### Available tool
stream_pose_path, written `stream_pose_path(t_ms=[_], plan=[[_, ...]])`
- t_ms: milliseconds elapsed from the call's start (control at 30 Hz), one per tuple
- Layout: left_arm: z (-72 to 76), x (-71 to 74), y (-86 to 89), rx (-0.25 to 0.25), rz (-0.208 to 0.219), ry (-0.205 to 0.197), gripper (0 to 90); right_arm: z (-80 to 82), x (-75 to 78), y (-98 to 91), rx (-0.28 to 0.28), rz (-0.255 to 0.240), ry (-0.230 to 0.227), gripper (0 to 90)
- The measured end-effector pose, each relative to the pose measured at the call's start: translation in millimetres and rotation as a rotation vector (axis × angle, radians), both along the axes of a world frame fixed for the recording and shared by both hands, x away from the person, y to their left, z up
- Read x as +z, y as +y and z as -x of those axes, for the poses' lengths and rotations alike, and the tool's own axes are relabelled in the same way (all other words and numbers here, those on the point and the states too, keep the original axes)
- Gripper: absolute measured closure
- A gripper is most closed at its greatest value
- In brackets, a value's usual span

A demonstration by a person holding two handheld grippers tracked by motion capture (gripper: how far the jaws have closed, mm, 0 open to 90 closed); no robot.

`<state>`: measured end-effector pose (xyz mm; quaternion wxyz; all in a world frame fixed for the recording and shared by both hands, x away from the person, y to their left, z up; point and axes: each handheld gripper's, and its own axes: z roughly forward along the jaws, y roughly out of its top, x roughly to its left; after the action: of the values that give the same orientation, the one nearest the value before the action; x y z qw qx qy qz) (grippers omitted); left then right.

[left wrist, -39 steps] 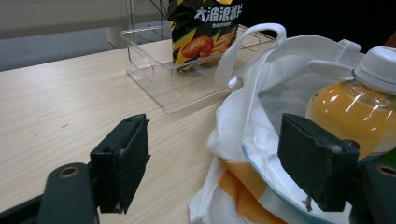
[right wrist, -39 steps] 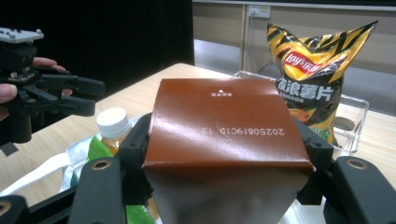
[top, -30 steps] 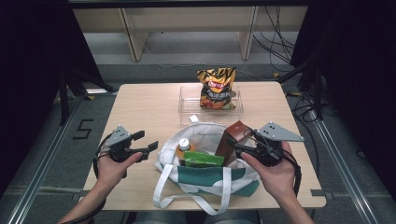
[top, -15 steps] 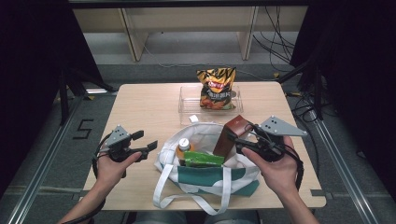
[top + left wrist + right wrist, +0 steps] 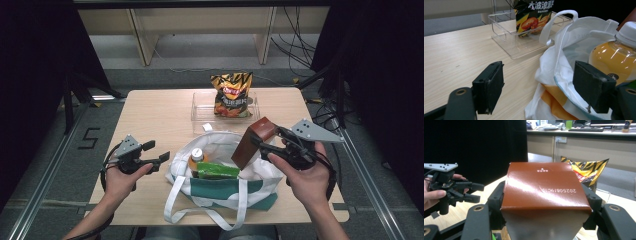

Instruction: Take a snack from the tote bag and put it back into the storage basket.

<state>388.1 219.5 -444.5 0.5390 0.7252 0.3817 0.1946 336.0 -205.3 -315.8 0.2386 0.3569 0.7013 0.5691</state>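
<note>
One brown box gripped in right claw, above one tote bag on table; one juice bottle, one green packet inside. Left claw view: jaws apart, empty. Right claw view: pads clamp box sides; one chip bag behind.

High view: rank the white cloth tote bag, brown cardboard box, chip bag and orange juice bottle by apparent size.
1. White cloth tote bag
2. Brown cardboard box and yellow-black chip bag: look alike, and the raised box sits nearer the camera
3. Orange juice bottle, mostly hidden in the bag
</note>
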Motion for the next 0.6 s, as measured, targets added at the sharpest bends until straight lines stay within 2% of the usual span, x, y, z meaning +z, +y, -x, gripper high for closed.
stream_pose_path(t_ms=[67, 200, 267, 333, 500, 567, 600], plan=[[-0.2, -0.1, 0.1, -0.004, -0.004, -0.003, 24.5, -0.1, 2.8, -2.2, -0.010, 0.000, -0.007, 38.7], [-0.9, -0.7, 0.6, -0.005, 0.003, -0.004, 24.5, 1.1, 8.2, -4.4, -0.020, -0.029, 0.007, 38.8], [-0.6, -0.6, 0.8, -0.001, 0.002, 0.000, 24.5, -0.2, 10.7, -6.1, -0.019, -0.024, -0.014, 38.8], [-0.6, -0.6, 0.9, -0.003, 0.005, -0.001, 24.5, 0.8, 13.2, -6.7, -0.030, -0.032, -0.007, 38.7], [-0.3, 0.1, 0.8, 0.000, 0.000, -0.002, 24.5, 0.9, 19.1, -10.5, -0.031, -0.029, -0.034, 38.8], [-0.4, -0.2, 0.6, -0.002, 0.000, -0.002, 24.5, 1.4, 21.0, -10.8, -0.027, -0.042, -0.030, 38.8], [-0.4, -0.1, 0.6, -0.002, 0.000, -0.002, 24.5, 1.1, 22.0, -12.4, -0.035, -0.027, -0.047, 38.8]])
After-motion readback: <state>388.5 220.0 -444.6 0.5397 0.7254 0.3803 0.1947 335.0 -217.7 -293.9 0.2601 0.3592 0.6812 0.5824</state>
